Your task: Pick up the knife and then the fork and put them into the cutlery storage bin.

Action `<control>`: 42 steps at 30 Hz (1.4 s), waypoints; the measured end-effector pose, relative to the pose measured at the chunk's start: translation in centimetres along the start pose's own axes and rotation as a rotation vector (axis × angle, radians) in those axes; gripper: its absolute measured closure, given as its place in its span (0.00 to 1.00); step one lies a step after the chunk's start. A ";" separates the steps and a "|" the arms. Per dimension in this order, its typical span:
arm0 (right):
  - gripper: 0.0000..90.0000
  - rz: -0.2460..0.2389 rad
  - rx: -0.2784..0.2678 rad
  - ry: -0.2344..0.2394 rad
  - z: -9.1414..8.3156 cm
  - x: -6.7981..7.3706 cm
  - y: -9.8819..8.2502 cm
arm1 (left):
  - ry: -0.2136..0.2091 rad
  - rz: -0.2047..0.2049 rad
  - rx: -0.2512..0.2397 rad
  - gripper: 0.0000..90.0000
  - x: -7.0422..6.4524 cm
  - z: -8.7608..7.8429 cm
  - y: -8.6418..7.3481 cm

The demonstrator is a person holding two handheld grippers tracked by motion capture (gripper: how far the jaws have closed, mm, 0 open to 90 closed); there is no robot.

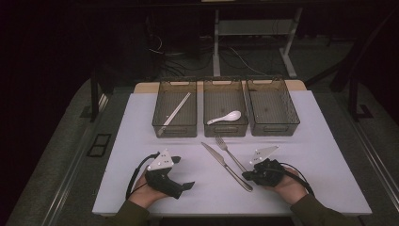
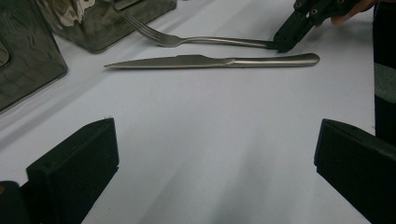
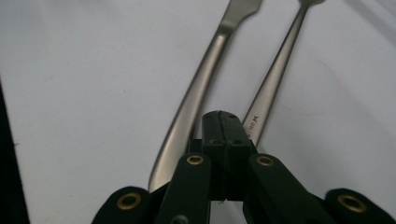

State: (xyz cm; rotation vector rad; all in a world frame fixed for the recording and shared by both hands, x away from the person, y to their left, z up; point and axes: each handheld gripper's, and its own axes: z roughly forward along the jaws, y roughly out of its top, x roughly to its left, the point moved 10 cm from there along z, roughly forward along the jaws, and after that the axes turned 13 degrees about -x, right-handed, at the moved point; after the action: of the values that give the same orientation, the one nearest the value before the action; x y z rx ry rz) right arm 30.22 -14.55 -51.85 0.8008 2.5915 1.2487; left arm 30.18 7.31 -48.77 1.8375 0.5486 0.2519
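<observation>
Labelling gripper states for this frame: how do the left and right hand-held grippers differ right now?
The left hand-held gripper has its jaws wide apart with bare table between them; the right hand-held gripper has its jaws pressed together. The left one sits well clear of the cutlery; the right one's tip is at the handle end of the fork, beside the knife, though whether it grips the fork is unclear. Both are black, low over the white table, each held in a hand.

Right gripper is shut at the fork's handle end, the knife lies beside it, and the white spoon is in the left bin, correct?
Not quite: the white spoon lies in the middle bin, as the high view shows. The rest holds: the right gripper is shut at the fork handle end, with the knife alongside.
</observation>
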 end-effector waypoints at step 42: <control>0.63 0.068 0.116 -0.068 -0.2 -4.6 4.4 | -0.004 0.000 0.004 0.00 0.0 0.0 0.0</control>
State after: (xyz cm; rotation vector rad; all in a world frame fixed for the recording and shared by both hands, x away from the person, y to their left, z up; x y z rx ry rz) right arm 35.83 -14.88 -48.77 0.9427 2.6222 1.0764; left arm 30.20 7.33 -48.79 1.8419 0.5466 0.2477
